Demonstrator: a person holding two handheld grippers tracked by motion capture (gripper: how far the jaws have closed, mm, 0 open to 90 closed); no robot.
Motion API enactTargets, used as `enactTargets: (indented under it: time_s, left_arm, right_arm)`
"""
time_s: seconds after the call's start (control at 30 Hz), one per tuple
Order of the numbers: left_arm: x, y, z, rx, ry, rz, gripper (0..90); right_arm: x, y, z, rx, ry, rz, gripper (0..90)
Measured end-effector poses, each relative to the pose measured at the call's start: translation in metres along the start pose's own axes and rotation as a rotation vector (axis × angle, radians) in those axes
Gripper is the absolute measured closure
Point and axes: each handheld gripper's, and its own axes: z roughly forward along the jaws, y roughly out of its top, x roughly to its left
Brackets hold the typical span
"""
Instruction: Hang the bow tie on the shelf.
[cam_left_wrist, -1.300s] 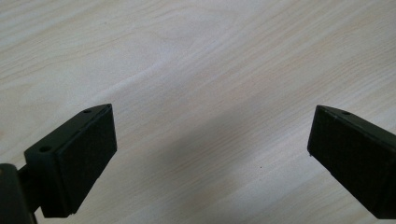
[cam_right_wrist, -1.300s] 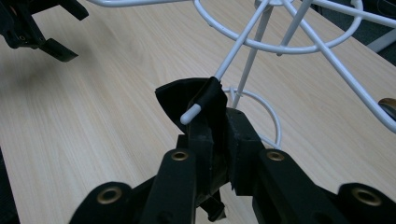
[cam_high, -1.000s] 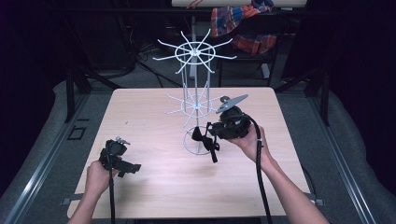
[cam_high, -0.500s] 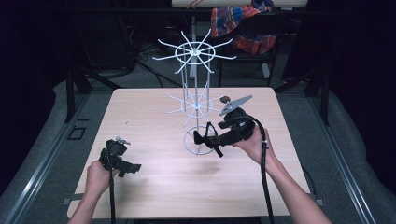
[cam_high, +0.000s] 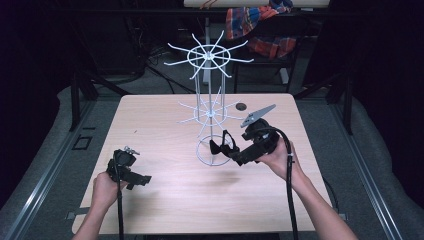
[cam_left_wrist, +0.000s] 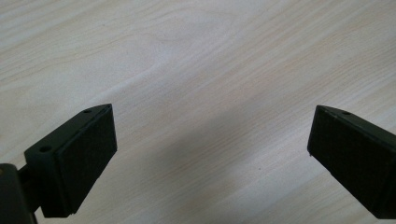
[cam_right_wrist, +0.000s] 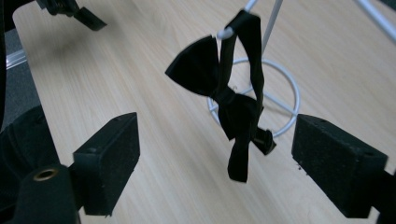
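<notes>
Two grippers are seen over the table in the high view: the left gripper low near the front left, the right gripper just beside the white rack, where a black bow tie hangs over the base ring. In the left gripper view, the jaws are spread wide over bare wood. In the right gripper view, the jaws are spread, with the bow tie hung on a rack arm between and beyond them, untouched.

One black bow tie hung on one white wire rack. Two grippers were held over one table.
</notes>
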Motion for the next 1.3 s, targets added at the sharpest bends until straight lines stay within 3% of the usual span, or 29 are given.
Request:
enactTargets:
  time_s: [0.53,0.83,1.17,1.3]
  left_arm:
    - [0.000,0.000,0.000,-0.004,0.000,0.000,1.4]
    - [0.000,0.000,-0.001,-0.004,-0.001,0.001,1.4]
    - [-0.001,0.001,0.000,0.000,-0.005,0.005,1.4]
    - [-0.001,0.001,0.000,0.002,-0.004,0.009,1.4]
  right_arm:
    - [-0.002,-0.018,-0.003,0.045,-0.004,0.016,6.1]
    - [-0.007,-0.036,-0.001,0.079,-0.005,0.037,2.4]
    - [-0.011,-0.061,0.011,0.153,-0.021,0.066,1.3]
    - [-0.012,-0.069,0.015,0.196,-0.026,0.057,1.5]
